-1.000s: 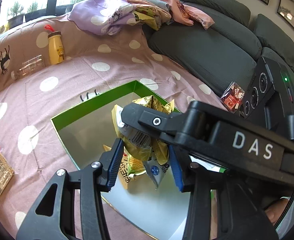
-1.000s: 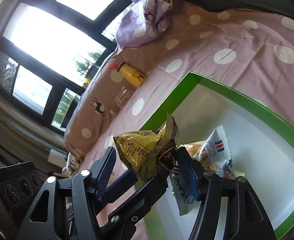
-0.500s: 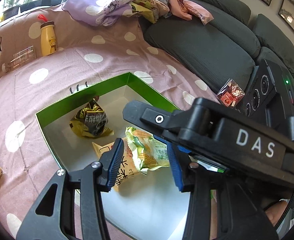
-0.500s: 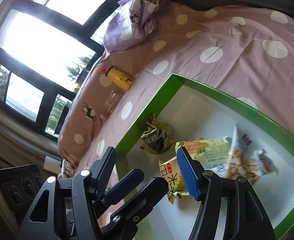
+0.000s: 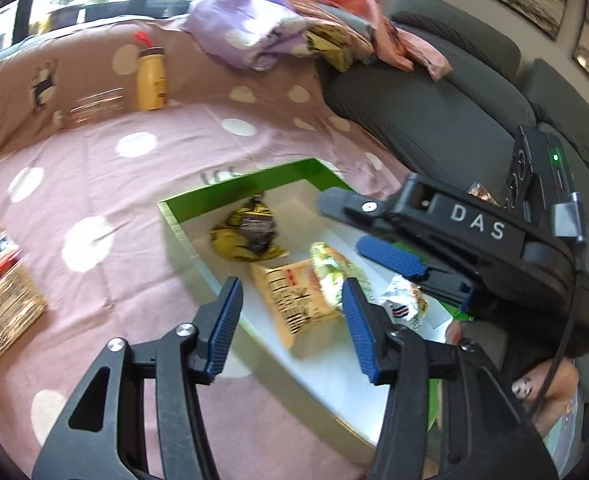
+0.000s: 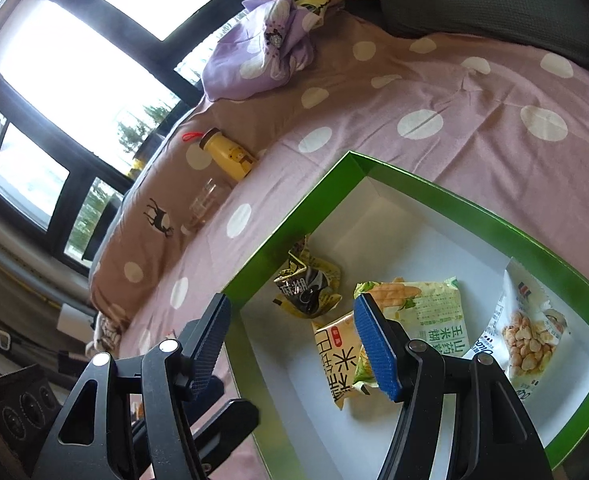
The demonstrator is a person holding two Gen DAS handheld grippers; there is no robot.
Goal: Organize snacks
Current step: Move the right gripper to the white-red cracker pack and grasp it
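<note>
A green box [image 5: 182, 220] with a white inside lies on the pink dotted cloth. In it are a dark yellow packet [image 5: 250, 236], an orange packet [image 5: 294, 308], a green corn packet [image 5: 330, 276] and a white peanut packet [image 5: 404, 308]. My left gripper [image 5: 290, 328] hovers over the box's near edge, its jaws opening with nothing between them. My right gripper [image 6: 292, 346] stands open and empty above the box [image 6: 294, 216], over the orange packet [image 6: 334, 356] and beside the corn packet [image 6: 426, 312]. Loose snack packs [image 5: 6, 300] lie on the cloth at the far left.
A yellow bottle [image 5: 150, 80] and a clear glass jar [image 5: 94, 106] rest at the back of the cloth. A bundle of purple and pink cloth [image 5: 246, 36] sits on the grey sofa [image 5: 434, 96]. A small red packet [image 5: 482, 194] lies by the sofa.
The dark yellow packet, held up between the jaws a second ago, now lies in the box's far corner. My left jaws have spread wider and shifted left. The right gripper has stayed put.
</note>
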